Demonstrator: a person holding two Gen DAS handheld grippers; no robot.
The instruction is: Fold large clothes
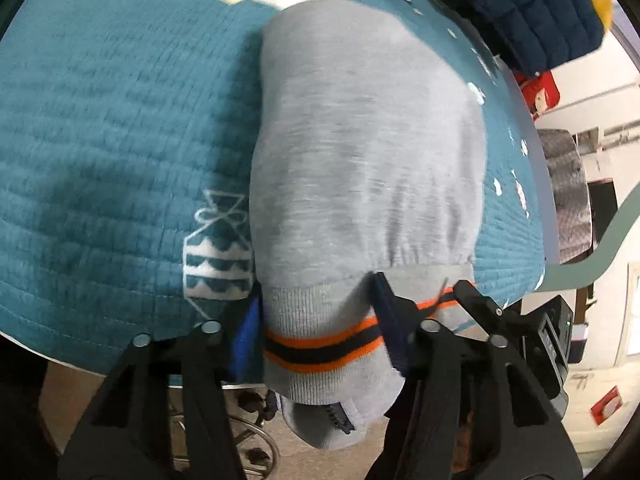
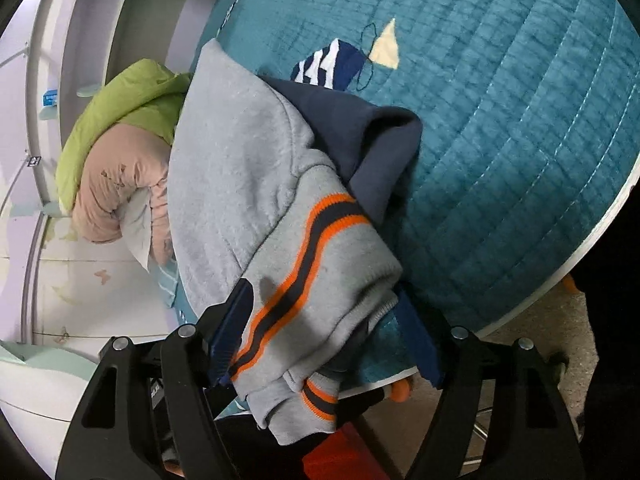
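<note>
Grey sweatshirt (image 1: 360, 152) lying folded on a teal quilted cover (image 1: 100, 120) that drapes a round-edged bench (image 2: 592, 240); its ribbed hem with orange-and-navy stripes (image 1: 320, 348) overhangs the near edge. No container is visible in either view.

Left wrist view: the garment appears as a compact grey bundle, zipper end hanging below the hem; a dark blue padded item (image 1: 532, 12) sits at the far edge of the cover, and a metal wheel rim (image 1: 256, 440) shows beneath the bench.

Right wrist view: the navy lining (image 2: 360, 136) of the sweatshirt is exposed where a grey layer is turned back; a green and pink bundle of bedding (image 2: 120, 152) lies beyond the bench edge, against a pale wall.

Left tongs (image 1: 320, 332): jaws partly closed, one blue pad at each side of the striped hem, gripping it.

Right tongs (image 2: 324, 328): jaws fairly wide, the striped hem bunched between the pads and touching both, so the fabric is held.
</note>
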